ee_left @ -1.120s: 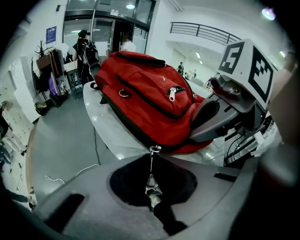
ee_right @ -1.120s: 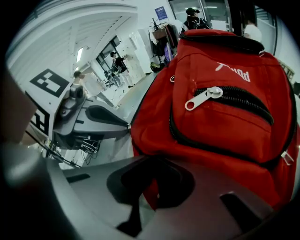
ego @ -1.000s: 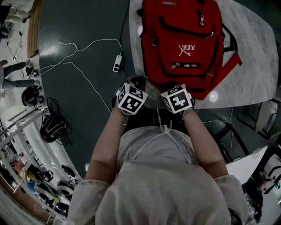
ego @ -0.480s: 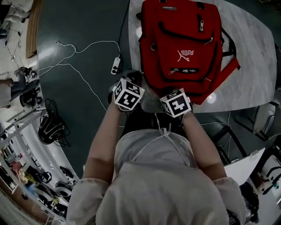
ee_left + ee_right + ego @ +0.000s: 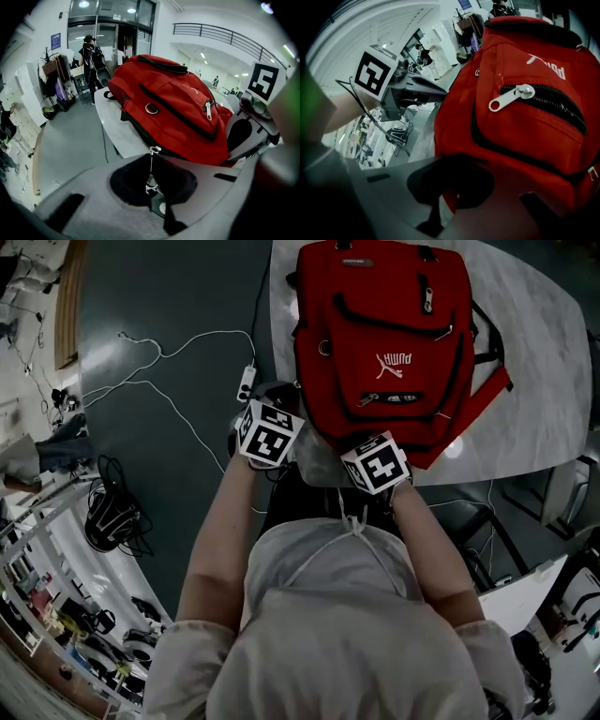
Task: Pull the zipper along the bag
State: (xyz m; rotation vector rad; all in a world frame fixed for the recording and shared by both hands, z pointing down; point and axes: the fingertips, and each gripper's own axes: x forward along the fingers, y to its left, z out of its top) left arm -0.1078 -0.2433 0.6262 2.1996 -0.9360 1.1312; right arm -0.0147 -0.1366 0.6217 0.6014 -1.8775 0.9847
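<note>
A red backpack [image 5: 389,334] lies flat on a grey table [image 5: 544,362]. My left gripper [image 5: 292,416] sits at the bag's left lower corner. In the left gripper view its jaws are shut on the thin metal zipper pull [image 5: 150,180], which hangs from the slider [image 5: 154,149] on the bag's black side zipper. My right gripper [image 5: 373,439] is at the bag's near bottom edge. In the right gripper view it [image 5: 452,201] is shut on a fold of the red fabric [image 5: 525,140]. A silver front-pocket pull [image 5: 511,97] lies loose above.
A power strip with a white cable [image 5: 247,382] lies on the dark floor left of the table. Coiled black cables [image 5: 112,512] sit further left. A person [image 5: 91,51] stands by racks far behind the bag.
My left gripper has moved a little up and to the left along the bag's side with the pull in it. The bag has shifted slightly left. The right gripper has barely moved.
</note>
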